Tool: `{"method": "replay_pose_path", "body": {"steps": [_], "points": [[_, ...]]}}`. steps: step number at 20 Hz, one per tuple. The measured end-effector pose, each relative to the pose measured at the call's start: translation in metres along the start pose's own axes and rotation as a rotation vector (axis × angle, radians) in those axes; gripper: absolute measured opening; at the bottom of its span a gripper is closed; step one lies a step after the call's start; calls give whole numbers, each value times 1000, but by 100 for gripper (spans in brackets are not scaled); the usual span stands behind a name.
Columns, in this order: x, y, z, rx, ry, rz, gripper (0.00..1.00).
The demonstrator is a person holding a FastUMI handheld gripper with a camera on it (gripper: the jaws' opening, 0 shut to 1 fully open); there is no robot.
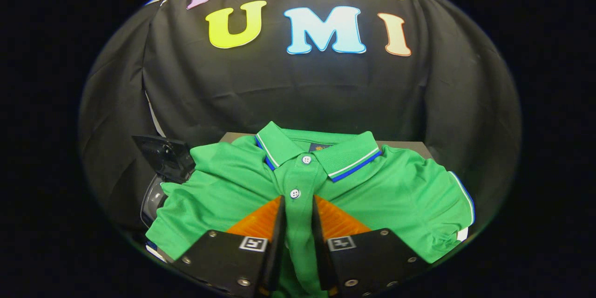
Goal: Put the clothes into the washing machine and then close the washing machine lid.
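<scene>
At the tabletop's [409, 145] left edge sits a dark washing machine [160, 167] with its lid raised. A green polo shirt [396, 191] lies spread across the tabletop. The gripper [298, 209] pinches the shirt's button placket between both fingers.

I can read no words here. The small label [319, 147] inside my green shirt's [223, 181] collar is too tiny to make out, and my tool's [298, 209] fingers [253, 243] carry only square coded markers [341, 243].
</scene>
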State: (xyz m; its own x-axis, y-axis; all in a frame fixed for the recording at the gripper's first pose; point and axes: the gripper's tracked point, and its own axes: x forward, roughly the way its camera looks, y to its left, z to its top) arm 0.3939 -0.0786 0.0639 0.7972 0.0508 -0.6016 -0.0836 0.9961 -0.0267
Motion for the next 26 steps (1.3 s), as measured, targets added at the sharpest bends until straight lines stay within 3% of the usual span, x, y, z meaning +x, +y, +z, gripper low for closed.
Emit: {"method": "replay_pose_path", "body": {"steps": [1, 5, 13, 26], "points": [[4, 1, -2, -1, 1, 4, 17], [-5, 2, 2, 42, -3, 34, 0], [-43, 21, 39, 142, -128, 71, 0], [-80, 126, 85, 203, -255, 202, 0]]}}
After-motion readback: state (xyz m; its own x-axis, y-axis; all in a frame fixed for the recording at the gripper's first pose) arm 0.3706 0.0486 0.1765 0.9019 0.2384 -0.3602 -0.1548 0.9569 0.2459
